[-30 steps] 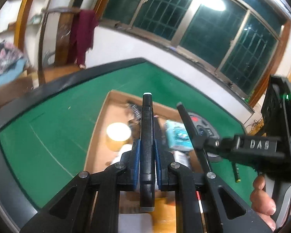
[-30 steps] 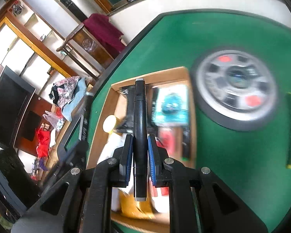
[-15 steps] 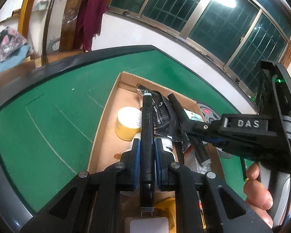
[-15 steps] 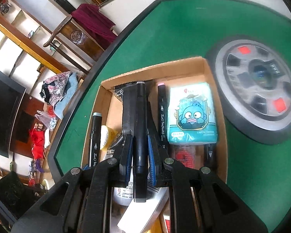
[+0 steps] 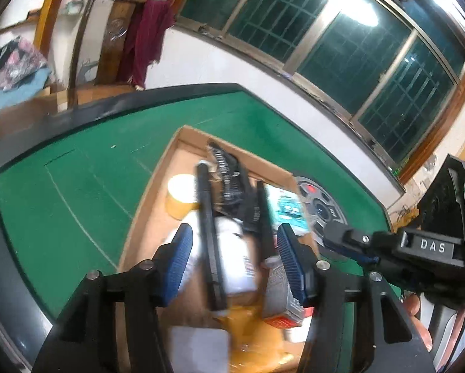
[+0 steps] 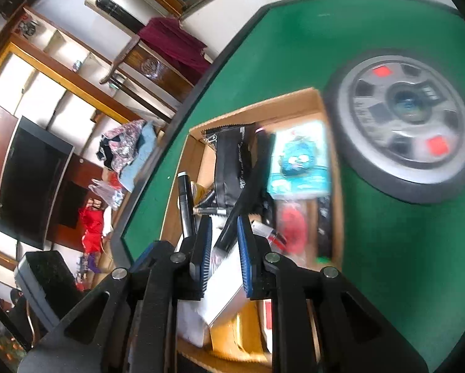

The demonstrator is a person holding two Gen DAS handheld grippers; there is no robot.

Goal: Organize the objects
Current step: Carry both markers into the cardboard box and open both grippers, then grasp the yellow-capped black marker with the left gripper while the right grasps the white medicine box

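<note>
A cardboard box (image 5: 157, 199) (image 6: 198, 161) on the green table holds many items. My left gripper (image 5: 232, 258) is open above the box, and a black marker (image 5: 209, 236) lies tilted between its fingers, free of the pads. My right gripper (image 6: 224, 248) is open over the box, with another black marker (image 6: 248, 192) slanting loose between its fingers. The right gripper also shows at the right of the left wrist view (image 5: 350, 248). In the box lie a tape roll (image 5: 178, 195), a black pouch (image 6: 230, 161) and a blue tissue pack (image 6: 300, 161).
A round grey disc with red squares (image 6: 409, 124) (image 5: 322, 208) is set in the table right of the box. A chair with a maroon cloth (image 5: 145, 37) stands beyond the table's dark rim (image 5: 77, 112). Windows run along the far wall.
Both grippers have opened and let go of their black markers, which now tilt loose into the box. Both views are blurred by motion.
</note>
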